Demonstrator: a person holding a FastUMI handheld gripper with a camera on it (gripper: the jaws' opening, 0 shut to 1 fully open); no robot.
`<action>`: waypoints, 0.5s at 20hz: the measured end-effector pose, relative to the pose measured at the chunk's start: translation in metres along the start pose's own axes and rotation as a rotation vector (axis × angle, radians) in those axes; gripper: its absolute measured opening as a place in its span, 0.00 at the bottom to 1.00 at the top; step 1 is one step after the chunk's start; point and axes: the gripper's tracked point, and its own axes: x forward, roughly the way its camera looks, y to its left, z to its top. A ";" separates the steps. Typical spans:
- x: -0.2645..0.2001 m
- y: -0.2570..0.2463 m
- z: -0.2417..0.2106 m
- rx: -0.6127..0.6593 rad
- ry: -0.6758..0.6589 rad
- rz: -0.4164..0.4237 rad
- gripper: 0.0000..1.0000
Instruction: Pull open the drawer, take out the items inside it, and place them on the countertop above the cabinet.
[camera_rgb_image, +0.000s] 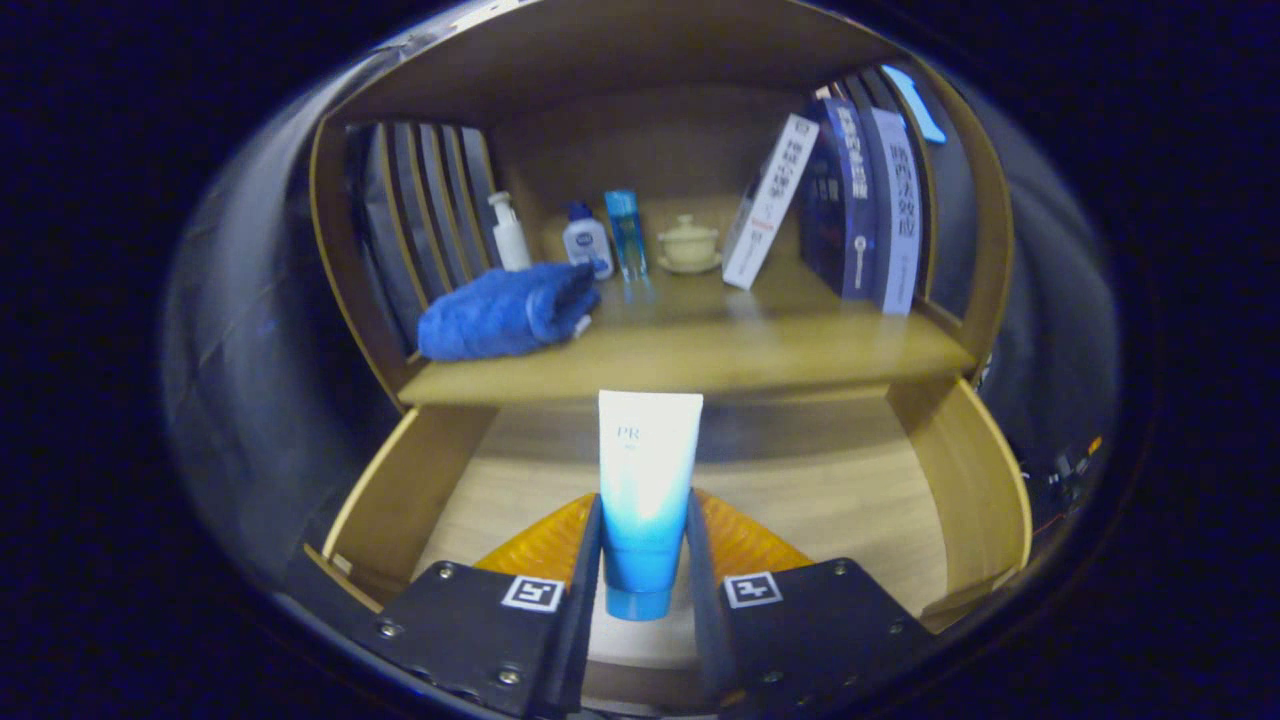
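Gripper (644, 545) clamped around tube (647, 470)

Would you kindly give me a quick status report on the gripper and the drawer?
Gripper shut on tube, jaws pressing both its sides. Drawer open, tube held above it. Countertop ahead; towel, bottles, books on it.

Home-like booth setup: wooden cabinet (350, 250) with open drawer (985, 480), worktop (700, 350) carrying toiletry bottles (587, 240), folded blue towel (505, 312), lidded cup (688, 243), upright books (860, 210).
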 end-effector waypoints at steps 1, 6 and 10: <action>-0.004 0.004 0.019 -0.009 -0.053 0.009 0.44; -0.009 0.009 0.106 -0.051 -0.296 0.005 0.44; 0.016 -0.001 0.133 -0.025 -0.332 -0.032 0.44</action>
